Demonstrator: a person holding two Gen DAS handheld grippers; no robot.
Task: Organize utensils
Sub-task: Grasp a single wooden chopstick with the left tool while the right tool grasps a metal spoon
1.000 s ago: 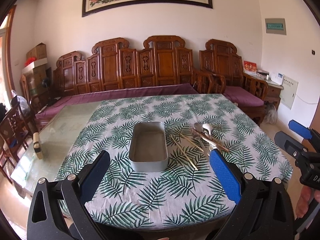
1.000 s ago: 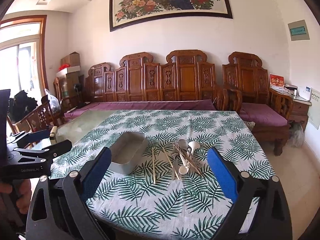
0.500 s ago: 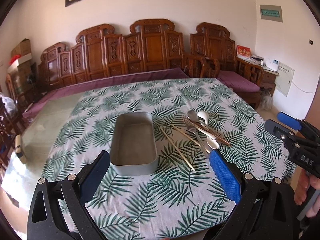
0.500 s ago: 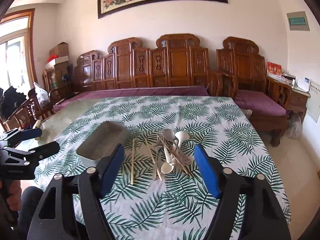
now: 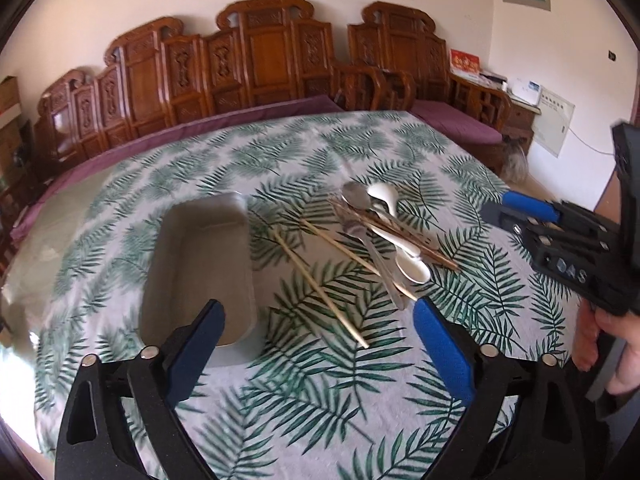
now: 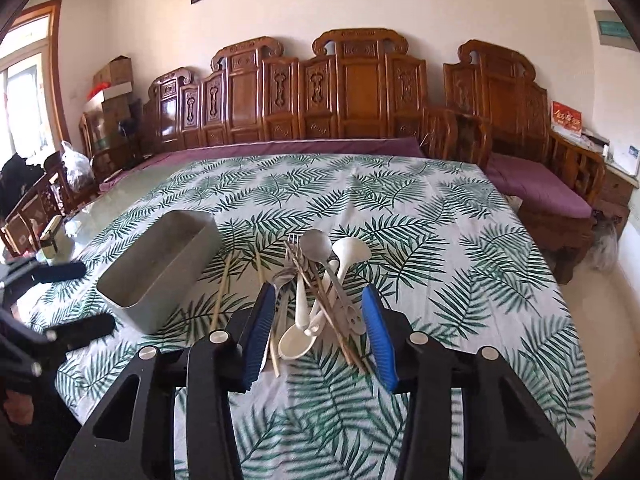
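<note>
A grey oblong tray stands empty on the leaf-print tablecloth. To its right lies a pile of utensils: white spoons, a metal spoon, a fork, dark chopsticks and pale bamboo chopsticks. My left gripper is open above the near table edge, empty. My right gripper is open with its jaws partly closed in, empty, just above the near end of the pile; it also shows in the left wrist view.
Carved wooden benches with purple cushions stand behind the table. The table's left part is bare glass. Cardboard boxes and chairs stand at the far left. The floor lies to the right of the table.
Both grippers have moved forward and down toward the table. The right gripper's jaws have narrowed and now sit over the near end of the utensil pile.
</note>
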